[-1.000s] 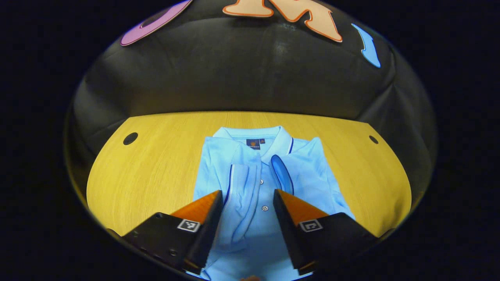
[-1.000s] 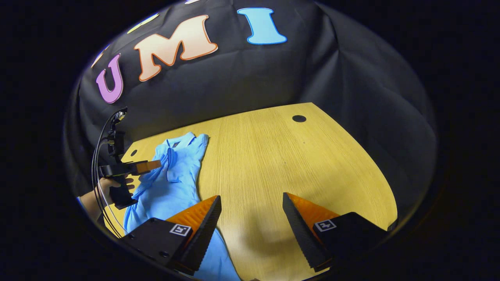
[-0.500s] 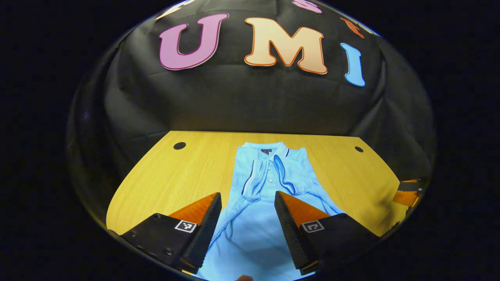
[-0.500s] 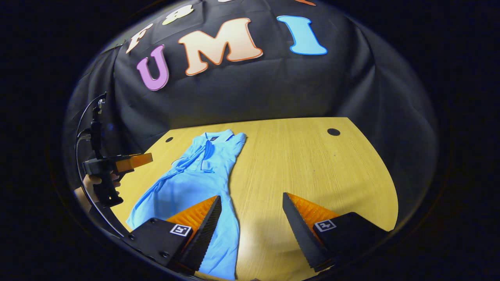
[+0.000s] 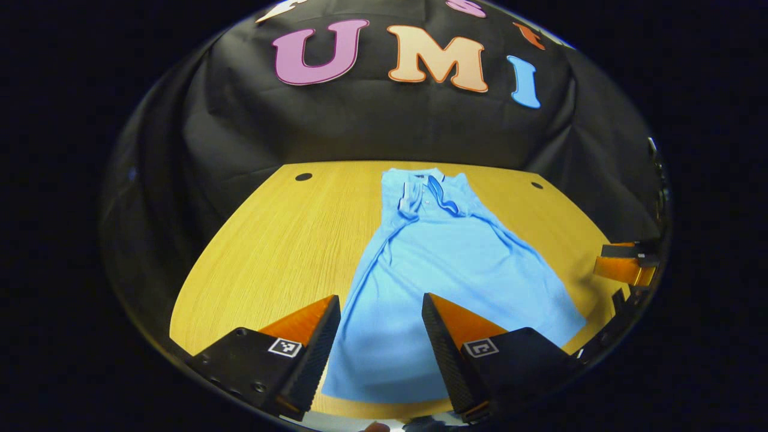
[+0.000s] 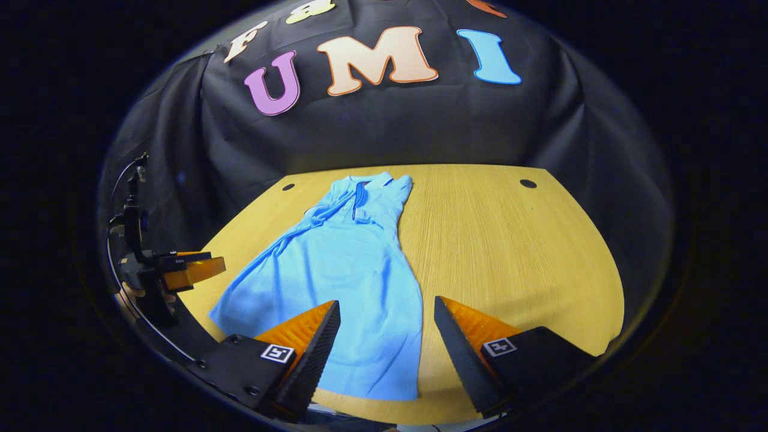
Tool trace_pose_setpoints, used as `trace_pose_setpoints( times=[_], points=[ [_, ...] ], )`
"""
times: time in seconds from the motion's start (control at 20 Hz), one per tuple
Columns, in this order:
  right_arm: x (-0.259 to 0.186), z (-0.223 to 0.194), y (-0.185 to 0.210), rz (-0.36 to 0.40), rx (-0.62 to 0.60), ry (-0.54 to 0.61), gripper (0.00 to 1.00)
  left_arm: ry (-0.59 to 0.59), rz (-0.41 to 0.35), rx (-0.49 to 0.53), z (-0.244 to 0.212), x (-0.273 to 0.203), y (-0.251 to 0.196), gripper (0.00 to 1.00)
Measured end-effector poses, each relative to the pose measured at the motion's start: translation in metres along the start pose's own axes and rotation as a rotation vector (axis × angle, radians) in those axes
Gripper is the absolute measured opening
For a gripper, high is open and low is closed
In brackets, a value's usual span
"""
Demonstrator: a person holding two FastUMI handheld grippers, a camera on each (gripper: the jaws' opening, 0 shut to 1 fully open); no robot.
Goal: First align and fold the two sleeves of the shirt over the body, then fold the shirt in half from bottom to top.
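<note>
lying flat on the table (image 5: pixel 264 240): 1 light blue polo shirt (image 5: pixel 444 270), collar at the far end, hem at the near edge, both sleeves (image 5: pixel 411 201) already folded over the chest. material: soft, light knit; likely to sag and crease, slide little on the wood. suggested hold: the 2 hem corners, 1 per gripper, pinching both layers, then carry up to the collar. left gripper (image 5: pixel 381 336): jaws parted wide, holding nothing, above the hem. right gripper (image 6: pixel 387 342): jaws parted wide, holding nothing, near the hem's right corner.
</note>
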State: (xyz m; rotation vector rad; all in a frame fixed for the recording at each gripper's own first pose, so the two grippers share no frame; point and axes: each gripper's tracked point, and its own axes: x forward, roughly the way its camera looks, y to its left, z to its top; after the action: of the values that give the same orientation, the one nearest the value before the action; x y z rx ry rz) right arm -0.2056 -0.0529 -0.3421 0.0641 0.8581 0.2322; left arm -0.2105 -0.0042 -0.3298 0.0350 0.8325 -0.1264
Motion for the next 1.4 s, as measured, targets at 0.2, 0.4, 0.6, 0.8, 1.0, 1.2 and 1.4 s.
trace_pose_setpoints(
  times=[0.2,0.4,0.6,0.8,1.0,1.2,1.4],
  points=[
    [-0.017,-0.045,0.013,-0.047,-0.003,0.038,0.98,0.053,-0.011,0.027,-0.050,-0.012,0.004,0.83],
    [-0.015,-0.082,0.018,-0.114,0.003,0.070,0.98,0.063,-0.003,0.009,-0.074,-0.011,0.009,0.84],
    [-0.009,-0.102,0.007,-0.223,-0.028,0.079,0.98,0.055,0.014,0.015,-0.087,-0.007,0.007,0.90],
    [-0.002,-0.120,0.008,-0.246,-0.016,0.102,0.98,0.073,0.034,0.001,-0.106,0.005,0.007,0.92],
    [0.006,-0.129,0.013,-0.238,0.001,0.126,0.95,0.048,0.004,0.021,-0.102,0.009,-0.001,0.97],
    [0.011,-0.132,0.014,-0.216,0.047,0.148,0.92,0.014,-0.041,0.051,-0.106,0.010,-0.015,0.85],
    [0.014,-0.131,0.028,-0.180,0.032,0.140,0.45,-0.024,-0.135,0.051,-0.107,0.008,-0.038,0.26]
  ],
)
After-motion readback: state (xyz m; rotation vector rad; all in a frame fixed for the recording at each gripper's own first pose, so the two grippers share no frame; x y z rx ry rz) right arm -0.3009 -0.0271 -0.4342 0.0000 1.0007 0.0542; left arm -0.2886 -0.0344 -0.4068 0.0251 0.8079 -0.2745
